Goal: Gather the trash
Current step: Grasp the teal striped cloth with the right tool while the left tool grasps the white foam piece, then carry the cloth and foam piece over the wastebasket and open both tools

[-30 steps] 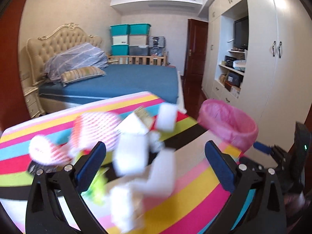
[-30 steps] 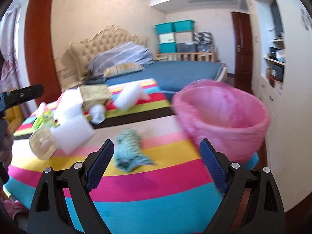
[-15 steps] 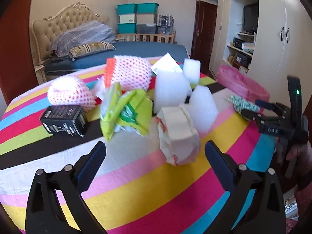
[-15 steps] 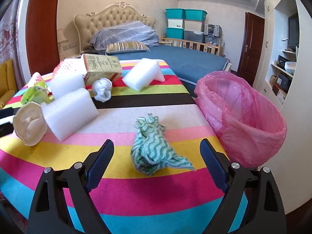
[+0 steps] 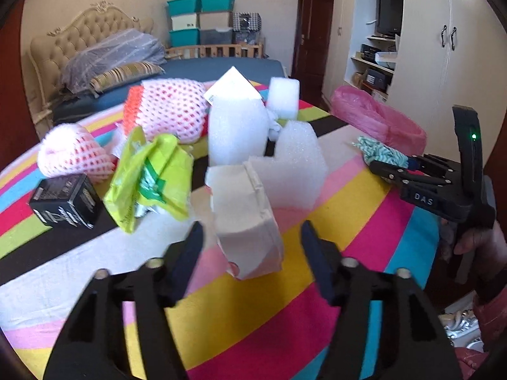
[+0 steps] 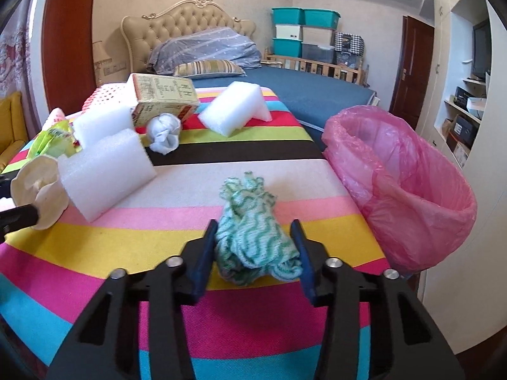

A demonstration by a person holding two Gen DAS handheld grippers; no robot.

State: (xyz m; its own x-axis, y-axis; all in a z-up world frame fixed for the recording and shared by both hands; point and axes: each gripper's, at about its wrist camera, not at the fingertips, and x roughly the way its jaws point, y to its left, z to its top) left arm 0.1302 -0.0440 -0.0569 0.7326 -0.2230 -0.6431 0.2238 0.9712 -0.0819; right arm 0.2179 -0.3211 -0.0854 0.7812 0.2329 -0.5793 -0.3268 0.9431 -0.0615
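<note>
Black plastic left gripper point(image 5: 250, 237) and right gripper point(image 6: 255, 247), dark blue finger pads point(image 6: 206, 253), silver screws; "DAS" lettering, green LED at right of frame; reddish sleeve lower right.

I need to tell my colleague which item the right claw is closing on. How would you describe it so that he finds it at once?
Start at the pink-lined trash bin by the striped table's edge. Just beside it on the table lies a crumpled green-and-white cloth, between the fingers of the right claw. It is the only knitted, wavy-patterned thing; its neighbours are plain white foam blocks.
</note>
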